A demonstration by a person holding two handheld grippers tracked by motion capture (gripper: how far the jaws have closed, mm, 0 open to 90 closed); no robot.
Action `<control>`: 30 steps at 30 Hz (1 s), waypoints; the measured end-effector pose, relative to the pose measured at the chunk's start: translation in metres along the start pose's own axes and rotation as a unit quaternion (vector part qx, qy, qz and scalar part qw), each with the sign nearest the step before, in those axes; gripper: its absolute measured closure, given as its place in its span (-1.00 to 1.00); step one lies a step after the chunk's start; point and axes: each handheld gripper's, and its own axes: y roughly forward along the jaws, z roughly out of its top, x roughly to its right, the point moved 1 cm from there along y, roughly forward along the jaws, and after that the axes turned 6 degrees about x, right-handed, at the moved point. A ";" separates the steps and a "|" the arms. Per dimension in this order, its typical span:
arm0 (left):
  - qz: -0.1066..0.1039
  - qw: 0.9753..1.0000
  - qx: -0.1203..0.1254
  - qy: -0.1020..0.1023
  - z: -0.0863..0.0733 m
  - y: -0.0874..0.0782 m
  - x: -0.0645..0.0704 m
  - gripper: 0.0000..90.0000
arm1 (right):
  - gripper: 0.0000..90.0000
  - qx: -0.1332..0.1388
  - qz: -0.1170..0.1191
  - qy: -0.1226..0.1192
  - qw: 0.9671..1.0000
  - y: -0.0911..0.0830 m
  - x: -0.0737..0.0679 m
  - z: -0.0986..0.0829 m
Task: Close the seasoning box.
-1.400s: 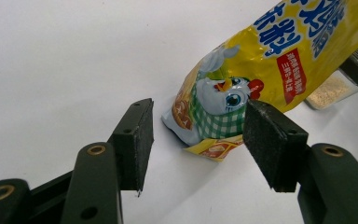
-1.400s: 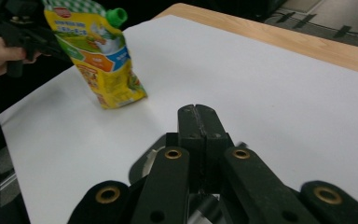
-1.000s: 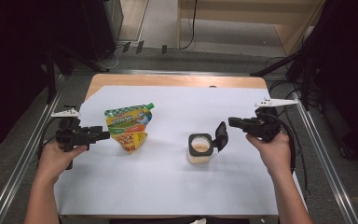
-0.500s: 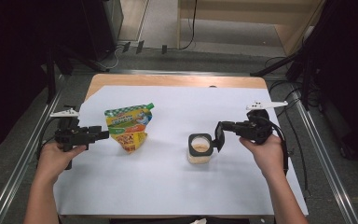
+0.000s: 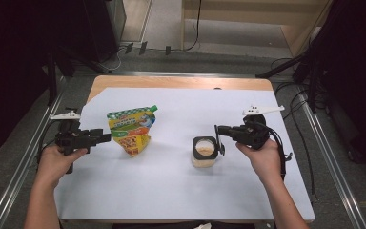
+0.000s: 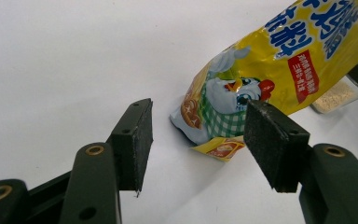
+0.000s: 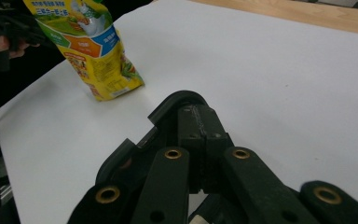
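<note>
Your right gripper point(image 5: 218, 138) is pinched tight on the black flip lid point(image 5: 218, 140) of the small jar point(image 5: 204, 151). The lid stands up, hinged open, and pale powder shows inside. The jar sits on the white sheet point(image 5: 171, 191), a bit right of the middle and closer to your edge of the table than the far one. It looks like you are opening the jar, or holding it open.

Your left gripper point(image 5: 106, 138) is spread wide and holds nothing. It points at the yellow pouch point(image 5: 130, 130), which stands just beside it, left of the middle. They do not touch.

I think the next move is to grab the pouch. Slide the open gripper around its lower part and squeeze gently, because the bag is soft and can tip. Keep the jar steady while you do it.

The white sheet covers most of the wooden table point(image 5: 171, 82); bare wood shows along the far edge. Metal rails point(image 5: 331, 157) run along both sides. The floor beyond is grey, with black cables point(image 5: 295, 95) and dark stands.
</note>
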 end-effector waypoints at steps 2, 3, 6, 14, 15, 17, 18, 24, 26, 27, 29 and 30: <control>0.001 1.000 0.000 0.000 0.000 0.000 0.000 -0.03 | 1.00 -0.001 0.005 0.002 1.000 0.002 -0.001 -0.001; 0.001 1.000 -0.001 0.000 -0.001 0.000 0.000 -0.03 | 1.00 -0.002 0.007 0.003 1.000 0.004 -0.001 -0.001; 0.002 1.000 -0.002 -0.003 -0.001 0.000 -0.001 -0.03 | 1.00 -0.007 0.012 0.002 1.000 0.008 -0.004 -0.001; 0.001 1.000 0.003 -0.003 -0.001 -0.001 -0.001 -0.04 | 1.00 -0.023 0.024 -0.005 0.999 0.021 -0.013 -0.006; 0.001 1.000 0.004 -0.004 -0.001 -0.001 -0.001 -0.04 | 1.00 -0.025 0.025 -0.006 0.999 0.023 -0.014 -0.007; 0.001 1.000 0.002 -0.002 -0.001 -0.001 -0.001 -0.04 | 1.00 -0.032 0.026 -0.009 0.999 0.027 -0.017 -0.009; 0.001 1.000 0.002 -0.003 -0.001 -0.001 -0.001 -0.04 | 1.00 -0.035 0.028 -0.009 0.999 0.029 -0.018 -0.009; 0.000 1.000 0.000 -0.003 -0.002 0.000 -0.001 -0.04 | 1.00 -0.052 0.034 -0.017 0.998 0.040 -0.024 -0.014; 0.000 1.000 0.000 -0.002 -0.002 0.000 -0.001 -0.04 | 1.00 -0.056 0.036 -0.017 0.998 0.043 -0.025 -0.017; 0.000 1.000 -0.001 -0.003 -0.002 0.001 -0.001 -0.04 | 1.00 -0.057 0.036 -0.018 0.998 0.044 -0.025 -0.017; 0.000 1.000 -0.003 -0.003 -0.002 0.001 -0.001 -0.04 | 1.00 -0.063 0.037 -0.020 0.997 0.047 -0.026 -0.019; 0.000 1.000 -0.004 -0.002 -0.002 0.001 -0.001 -0.04 | 1.00 -0.064 0.037 -0.021 0.997 0.049 -0.028 -0.020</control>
